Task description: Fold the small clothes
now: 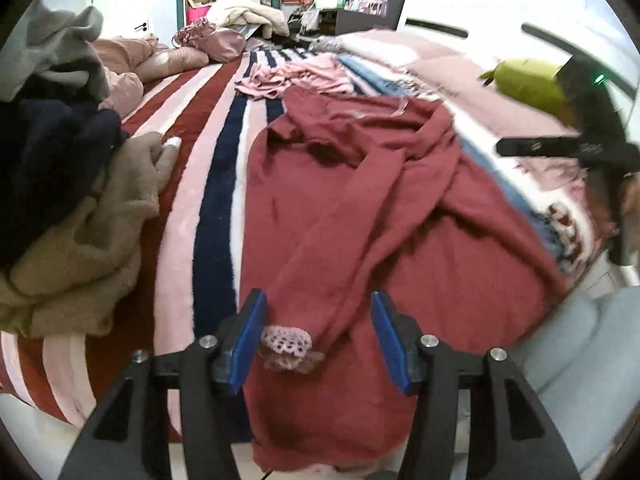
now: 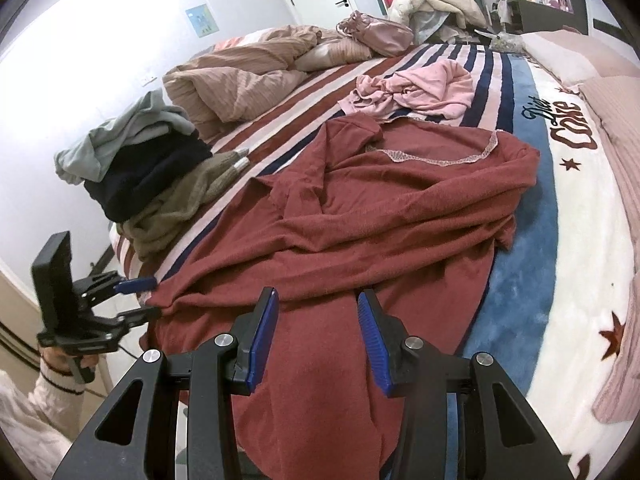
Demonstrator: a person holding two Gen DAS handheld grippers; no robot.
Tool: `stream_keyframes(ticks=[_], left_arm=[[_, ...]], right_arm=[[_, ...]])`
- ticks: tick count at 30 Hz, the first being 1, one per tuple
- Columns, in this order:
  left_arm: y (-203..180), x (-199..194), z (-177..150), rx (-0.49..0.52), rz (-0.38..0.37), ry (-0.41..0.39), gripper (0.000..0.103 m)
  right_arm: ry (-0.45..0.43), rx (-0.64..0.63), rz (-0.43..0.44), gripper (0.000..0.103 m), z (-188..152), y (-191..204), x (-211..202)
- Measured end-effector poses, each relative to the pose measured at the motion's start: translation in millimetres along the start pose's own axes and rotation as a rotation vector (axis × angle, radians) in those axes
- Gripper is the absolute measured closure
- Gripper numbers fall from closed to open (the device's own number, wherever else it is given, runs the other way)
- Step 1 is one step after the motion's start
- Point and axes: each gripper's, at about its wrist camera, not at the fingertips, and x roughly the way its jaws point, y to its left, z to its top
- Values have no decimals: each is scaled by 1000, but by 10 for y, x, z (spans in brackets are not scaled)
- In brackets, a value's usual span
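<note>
A dark red knit garment (image 1: 360, 208) with pink lace trim lies spread and wrinkled on the striped blanket; it also shows in the right wrist view (image 2: 360, 216). My left gripper (image 1: 318, 340) is open, its blue pads on either side of a sleeve end with a pink lace cuff (image 1: 286, 344). It shows from the side in the right wrist view (image 2: 146, 296), open at the garment's left edge. My right gripper (image 2: 316, 336) is open over the garment's near hem. It shows blurred at the right edge of the left wrist view (image 1: 560, 148).
A pile of folded clothes, grey, navy and tan (image 2: 148, 176), sits on the bed's left edge (image 1: 60, 184). A crumpled pink garment (image 2: 420, 88) lies beyond the red one. Beige duvet (image 2: 240, 76), pink bag (image 2: 376, 32) and pink pillows (image 2: 616, 112) lie further off.
</note>
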Motion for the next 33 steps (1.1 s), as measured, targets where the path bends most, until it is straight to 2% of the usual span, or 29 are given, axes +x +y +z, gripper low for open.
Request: stream_keyframes(ticks=[2,5,7,9,11,13,15,19,22,23,27,30,31,33], left_arm=[[4,77,12,8,11,19,54],[14,146,16,44,75,29,59],[128,162,10,13,54,33,67],[224,133,17,-22,11,18,68],[261,148,37,-25,18,12,75],[302,177,50,-41,10,17,94],[399,178,75,-107,-68,14,99],[400,-15,115,-135,-128,-26,100],[357,-290,134,-151,-218,-72,100],[351,-346,136,-153,-223,-79,100],[412,-446,58,-199,-214,-81,100],[474,-326,-94,-242,-180,-36,100],[482,-271,-135,-252,-173,-19,100],[465,-178,-183,-244,-149,11,99]], right_arm=[[3,-4,-7,66,-5,23,-10],[2,-10,-16,66,-1,36,-28],[2,-9,-16,66,-1,32,-28],[4,0,-17,66,-2,24,-14],[11,5,-17,66,-8,25,9],[18,3,-22,66,-6,30,34],[19,0,-28,66,-5,29,38],[9,9,-38,66,34,9,29],[0,18,-47,66,61,-29,18],[-2,20,-50,66,66,-40,17],[-2,33,-58,66,73,-110,39],[-10,45,-92,66,75,-193,60],[-11,43,-109,68,86,-224,72],[-8,39,-127,84,134,-312,106]])
